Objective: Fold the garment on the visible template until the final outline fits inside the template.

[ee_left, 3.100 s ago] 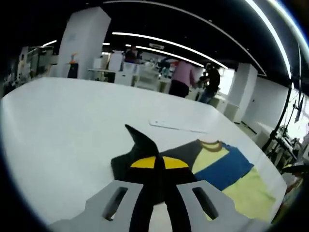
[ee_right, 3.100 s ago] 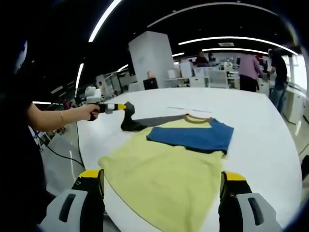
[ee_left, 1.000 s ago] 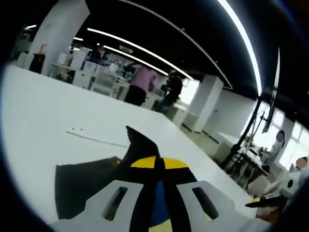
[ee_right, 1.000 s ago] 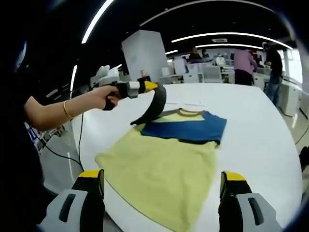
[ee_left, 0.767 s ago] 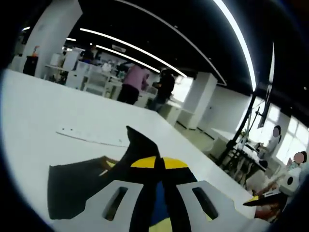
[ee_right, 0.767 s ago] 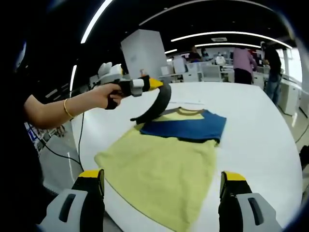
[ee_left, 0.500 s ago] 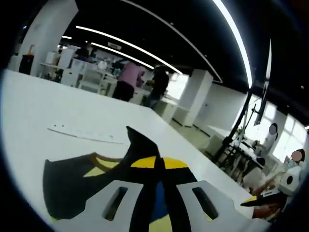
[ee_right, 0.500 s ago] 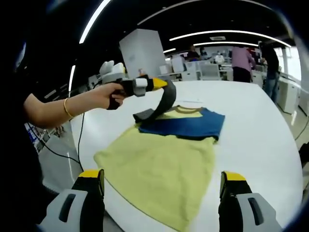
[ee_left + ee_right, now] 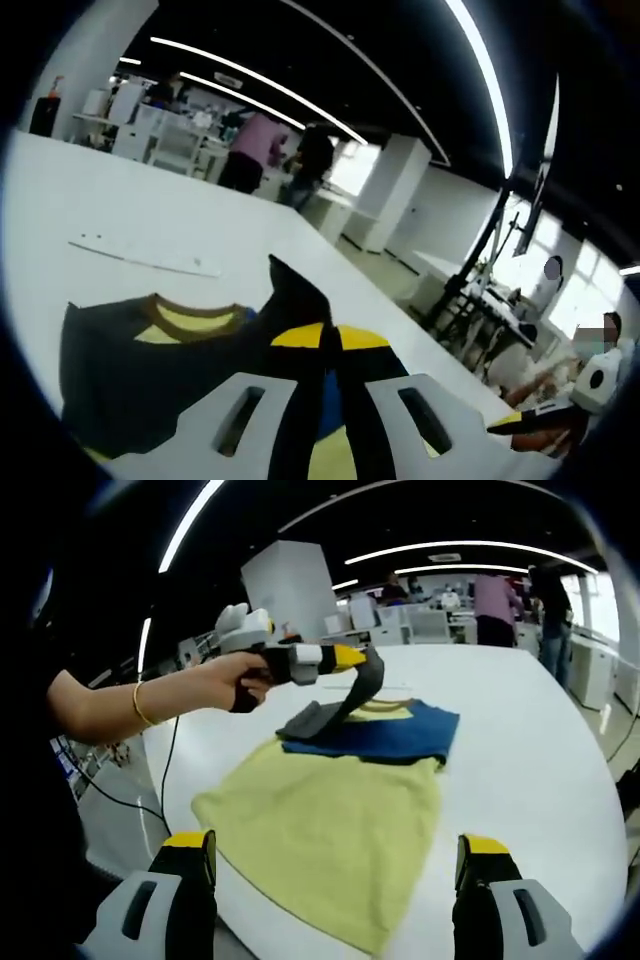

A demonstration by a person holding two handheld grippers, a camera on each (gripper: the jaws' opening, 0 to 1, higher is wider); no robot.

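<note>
Right gripper view, nearest: right gripper (image 9: 335, 905), two yellow-tipped jaws spread wide at the lower edge, gripping nothing and clear of the cloth. Just beyond: one garment (image 9: 330, 815), a T-shirt with yellow body, blue right sleeve folded across the chest, brown-trimmed collar, spread on one white round table (image 9: 540, 770). Above the collar end: left gripper (image 9: 352, 660), held in one hand (image 9: 235, 680) with a gold bracelet on the wrist, jaws pinched tight on the dark grey sleeve (image 9: 340, 705), lifted in an arc over the shirt with its base on the blue fold. Farther off: one flat strip (image 9: 400, 691) on the table behind the collar, template outline not distinguishable; one white pillar (image 9: 295, 585); two people (image 9: 495, 605) standing at benches.

Left gripper view, nearest: jaws closed together, dark sleeve cloth (image 9: 295, 295) rising between the tips and hiding part of the shirt. Beyond: collar (image 9: 190, 318) and dark fabric on the table, then the pale strip (image 9: 140, 258), then two standing people (image 9: 255, 150).
</note>
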